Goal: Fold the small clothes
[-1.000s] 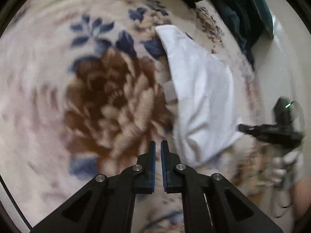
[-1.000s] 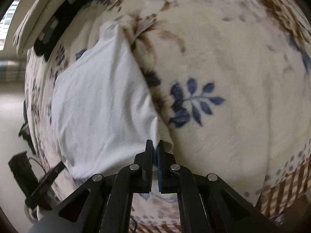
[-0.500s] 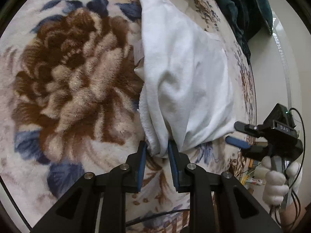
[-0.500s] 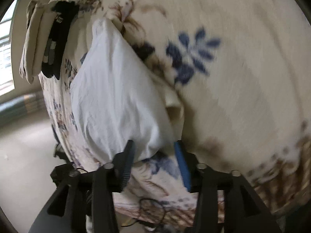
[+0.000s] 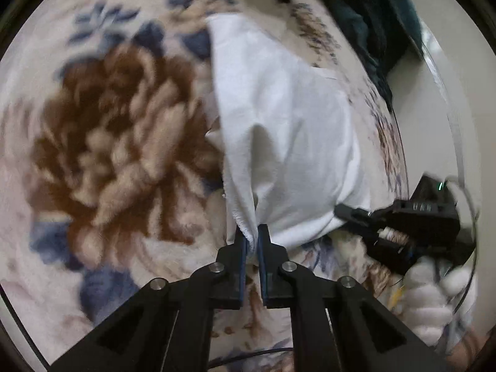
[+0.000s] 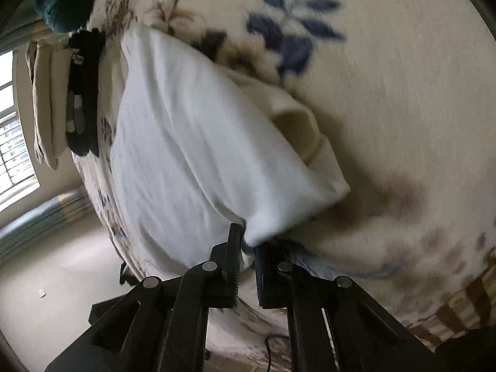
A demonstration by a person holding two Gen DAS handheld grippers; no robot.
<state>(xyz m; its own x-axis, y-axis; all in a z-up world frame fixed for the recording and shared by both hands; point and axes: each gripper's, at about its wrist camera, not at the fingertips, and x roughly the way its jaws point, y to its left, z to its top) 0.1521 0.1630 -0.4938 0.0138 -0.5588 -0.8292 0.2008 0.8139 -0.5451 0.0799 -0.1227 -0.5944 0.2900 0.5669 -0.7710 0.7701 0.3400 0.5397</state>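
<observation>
Both near corners of the white garment [image 5: 288, 130] are pinched: the left gripper [image 5: 251, 235] has just been closed on one, the right gripper [image 6: 246, 241] on the other. From both grippers the garment is stretched away across the floral blanket [image 5: 117, 142] on the bed, long axis pointing forward, its far end resting on the blanket. The coming fold is judged to turn on carrying this held near edge straight along that axis toward the far edge.
</observation>
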